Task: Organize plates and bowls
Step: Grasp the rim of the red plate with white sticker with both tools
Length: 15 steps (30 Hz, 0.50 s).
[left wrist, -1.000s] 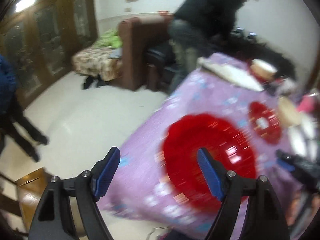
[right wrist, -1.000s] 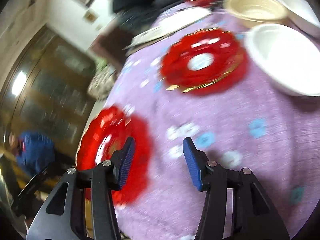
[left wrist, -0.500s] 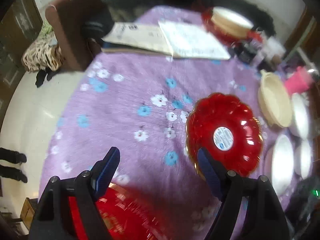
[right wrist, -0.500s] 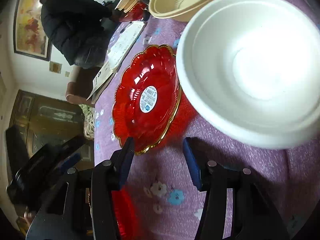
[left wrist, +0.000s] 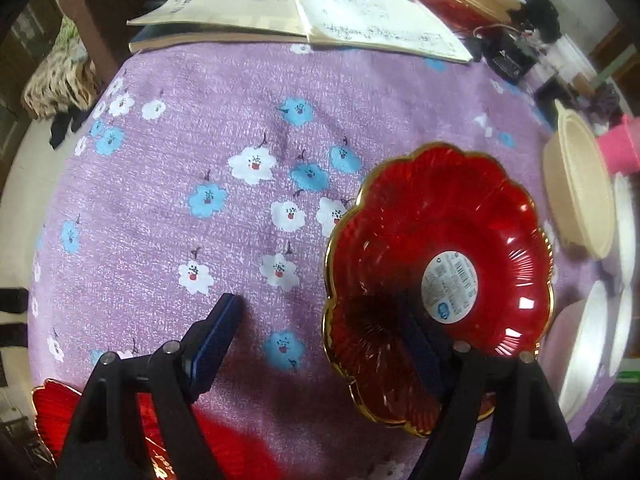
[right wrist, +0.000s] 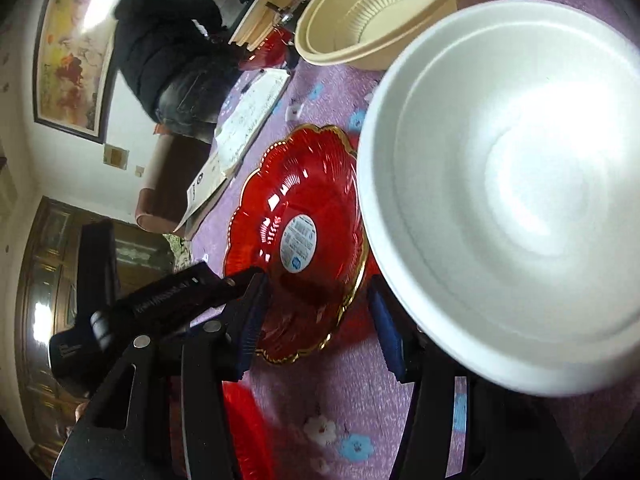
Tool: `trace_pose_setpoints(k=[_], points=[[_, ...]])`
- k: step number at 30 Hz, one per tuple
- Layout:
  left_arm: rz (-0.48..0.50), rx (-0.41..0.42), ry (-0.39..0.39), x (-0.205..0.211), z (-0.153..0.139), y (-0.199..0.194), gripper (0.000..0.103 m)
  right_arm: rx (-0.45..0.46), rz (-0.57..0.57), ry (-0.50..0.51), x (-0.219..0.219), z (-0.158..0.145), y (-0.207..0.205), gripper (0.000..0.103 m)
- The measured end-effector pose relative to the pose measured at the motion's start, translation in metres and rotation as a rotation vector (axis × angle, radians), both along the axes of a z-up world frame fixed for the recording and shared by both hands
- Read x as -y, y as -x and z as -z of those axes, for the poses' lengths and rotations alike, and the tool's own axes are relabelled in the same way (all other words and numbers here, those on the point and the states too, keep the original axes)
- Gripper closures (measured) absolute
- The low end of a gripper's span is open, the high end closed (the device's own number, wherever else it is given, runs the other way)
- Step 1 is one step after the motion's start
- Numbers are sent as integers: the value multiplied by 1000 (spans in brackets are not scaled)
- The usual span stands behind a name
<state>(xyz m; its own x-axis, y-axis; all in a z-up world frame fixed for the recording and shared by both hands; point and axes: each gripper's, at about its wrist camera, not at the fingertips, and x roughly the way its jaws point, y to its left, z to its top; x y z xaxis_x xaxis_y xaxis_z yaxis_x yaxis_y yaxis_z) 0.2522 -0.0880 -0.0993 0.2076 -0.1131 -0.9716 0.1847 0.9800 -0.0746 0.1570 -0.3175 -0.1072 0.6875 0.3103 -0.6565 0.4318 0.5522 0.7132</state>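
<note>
Straddling the near rim of the red plate (left wrist: pixel 440 248), the left claw (left wrist: pixel 320 344) is hanging released, one finger inside its bowl; the right claw (right wrist: pixel 316 320) is gaping nearby, beside the white bowl (right wrist: pixel 512 184).

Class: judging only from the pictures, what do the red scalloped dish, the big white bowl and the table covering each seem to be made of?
Red scalloped gold-rimmed dish: glossy see-through plastic or glass; highlights, a dark shape shows through.
Big white bowl: matte, thick-rimmed, probably foam or plastic.
Purple flowered table covering: woven cloth; visible weave.
</note>
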Motion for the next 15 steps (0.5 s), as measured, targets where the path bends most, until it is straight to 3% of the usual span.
trace_pose_setpoints(k=[2, 4, 5, 6, 7, 15], points=[[2, 15, 11, 1, 2, -1, 29, 7, -6, 7, 0, 0, -1, 53], [1, 34, 10, 2, 2, 2, 48, -2, -16, 44, -1, -1, -2, 67], [6, 39, 13, 4, 0, 3, 54, -12, -21, 54, -2, 1, -2, 81], [17, 42, 28, 5, 0, 6, 69, -22, -25, 47, -1, 3, -2, 88], [19, 40, 40, 5, -5, 6, 76, -21, -29, 17, 1, 8, -2, 88], [-13, 52, 79, -8, -17, 21, 80, -1, -55, 91, -9, -3, 3, 88]])
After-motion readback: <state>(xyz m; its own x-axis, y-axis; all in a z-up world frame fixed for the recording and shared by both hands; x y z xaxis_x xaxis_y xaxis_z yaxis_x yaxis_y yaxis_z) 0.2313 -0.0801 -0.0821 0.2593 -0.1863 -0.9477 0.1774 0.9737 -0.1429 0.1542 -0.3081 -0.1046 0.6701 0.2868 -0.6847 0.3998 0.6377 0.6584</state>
